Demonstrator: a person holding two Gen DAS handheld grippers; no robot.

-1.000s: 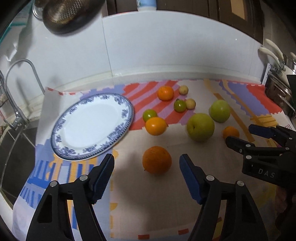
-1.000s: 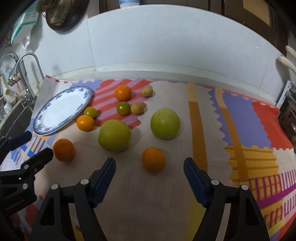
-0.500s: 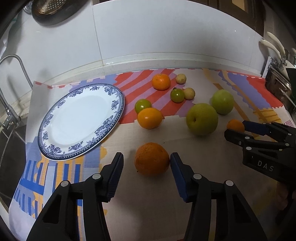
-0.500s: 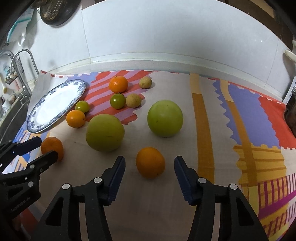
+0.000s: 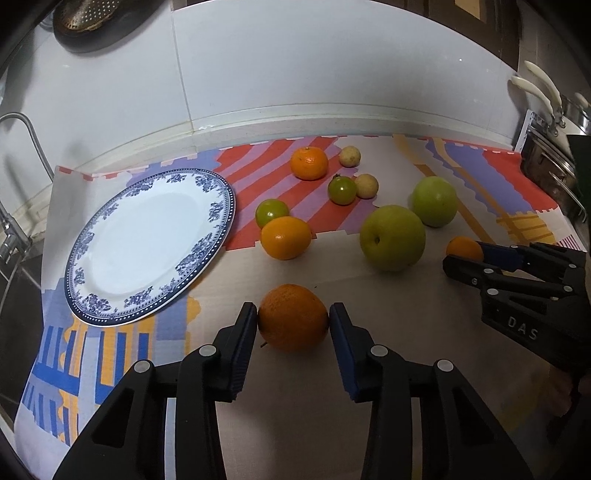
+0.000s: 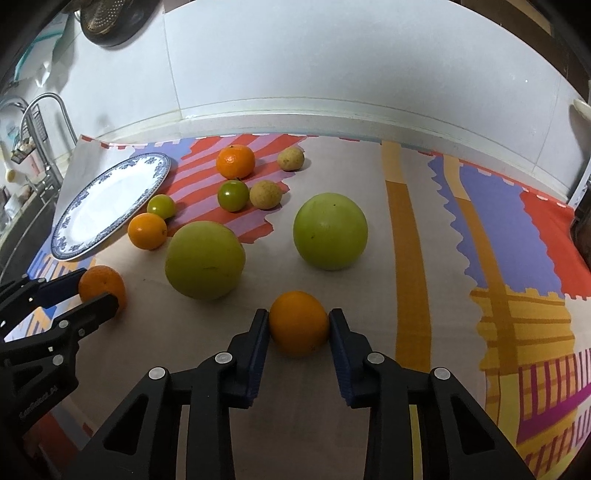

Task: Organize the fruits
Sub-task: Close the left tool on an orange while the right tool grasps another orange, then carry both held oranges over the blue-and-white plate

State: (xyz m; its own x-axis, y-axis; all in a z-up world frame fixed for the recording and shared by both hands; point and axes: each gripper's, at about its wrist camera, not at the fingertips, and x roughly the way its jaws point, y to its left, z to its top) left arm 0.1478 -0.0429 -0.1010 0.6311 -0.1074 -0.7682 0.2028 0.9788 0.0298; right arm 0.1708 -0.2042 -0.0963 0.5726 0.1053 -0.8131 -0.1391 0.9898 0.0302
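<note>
My left gripper (image 5: 293,320) is shut on a rough orange (image 5: 293,316) that rests on the patterned cloth; it also shows in the right wrist view (image 6: 101,286). My right gripper (image 6: 298,323) is shut on a smaller smooth orange (image 6: 298,323), seen in the left wrist view (image 5: 464,249) too. A blue-rimmed white plate (image 5: 92,299) lies empty at the left, also in the right wrist view (image 6: 70,251). Two big green apples (image 6: 204,254) (image 6: 330,230), two more oranges (image 5: 285,237) (image 5: 309,163), two small green fruits (image 5: 271,211) (image 5: 342,189) and two small yellow fruits (image 5: 366,185) (image 5: 349,155) lie beyond.
A sink with a tap (image 5: 22,122) lies left of the cloth. A white tiled wall (image 5: 295,66) runs behind. A metal box and white handles (image 5: 550,162) stand at the far right. A colander (image 5: 88,18) hangs at top left.
Both grippers moved forward and closed: the left jaws now touch the rough orange on both sides, the right jaws the smaller orange. The fruits have not moved.
</note>
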